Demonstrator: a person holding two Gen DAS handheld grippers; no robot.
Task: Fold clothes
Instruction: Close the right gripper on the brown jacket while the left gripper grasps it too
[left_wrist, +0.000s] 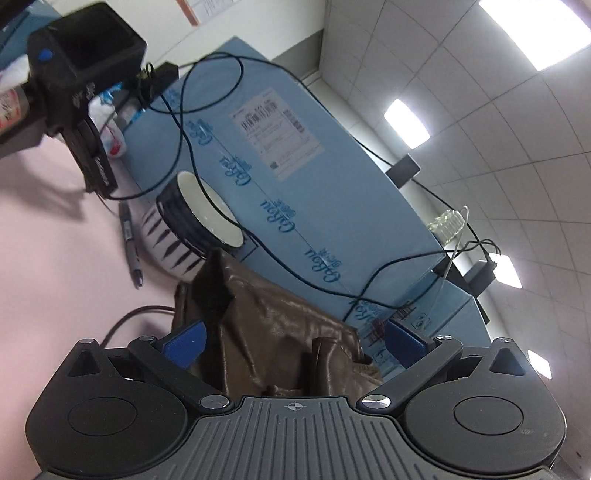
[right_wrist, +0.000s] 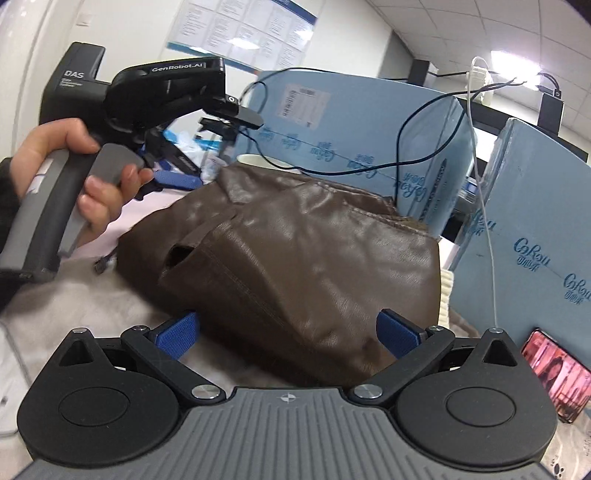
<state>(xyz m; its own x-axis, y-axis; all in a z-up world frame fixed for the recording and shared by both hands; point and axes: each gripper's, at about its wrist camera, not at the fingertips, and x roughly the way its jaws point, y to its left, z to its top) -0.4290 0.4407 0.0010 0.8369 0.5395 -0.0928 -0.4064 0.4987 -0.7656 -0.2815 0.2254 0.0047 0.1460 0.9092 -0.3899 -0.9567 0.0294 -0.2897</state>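
Garment (right_wrist: 295, 258): dark brown, glossy, leather-like, with visible stitched seams and fine creases. It lies bunched in a rough mound on the counter (left_wrist: 55, 240), not flat. A slit-like dark opening shows on its left side in the right wrist view; a narrow strap or tab runs up from it. The far edge is turned over, showing a rolled hem.

Left tool (left_wrist: 293, 341): blue fingers (left_wrist: 184, 341) spread wide, garment (left_wrist: 266, 325) lying between them, no pad visibly pressing on it. Not gripping anything.

Right tool (right_wrist: 288, 334): fingers (right_wrist: 177, 334) also spread wide, straddling the near edge of the garment, holding nothing. The same view shows the left tool (right_wrist: 177, 181) beyond the garment's far left corner, held by a hand (right_wrist: 74, 166) wrapped round the grey handle.

Surroundings: striped bowl (left_wrist: 192, 221) just behind the garment, pen (left_wrist: 129, 243) beside the bowl, blue boxes (left_wrist: 277, 166) with black cables draped over them. Phone (right_wrist: 557, 376) with lit screen at right. Pale fuzzy fabric (right_wrist: 92, 314) under the garment's near side.
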